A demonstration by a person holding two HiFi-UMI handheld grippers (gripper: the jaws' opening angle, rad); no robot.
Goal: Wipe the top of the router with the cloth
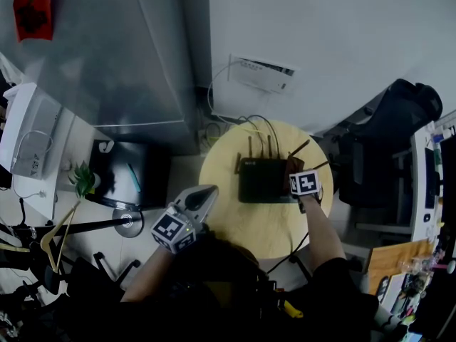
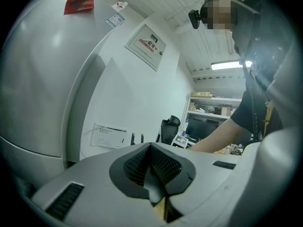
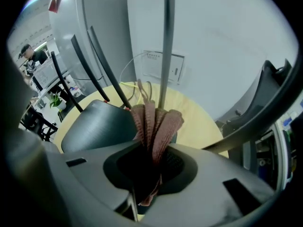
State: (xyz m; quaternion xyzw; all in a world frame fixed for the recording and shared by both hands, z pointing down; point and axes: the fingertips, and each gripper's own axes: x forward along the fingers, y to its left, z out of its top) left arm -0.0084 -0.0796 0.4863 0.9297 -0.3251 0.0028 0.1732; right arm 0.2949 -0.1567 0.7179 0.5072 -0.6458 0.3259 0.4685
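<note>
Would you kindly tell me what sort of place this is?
Probably an office or workroom: a black office chair, what looks like a tall grey refrigerator, stocked shelves, and a router on a small round table.

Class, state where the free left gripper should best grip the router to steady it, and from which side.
Probably the left edge of the router, from the left: antennas line its back, and the right gripper holds the cloth at its right end.
</note>
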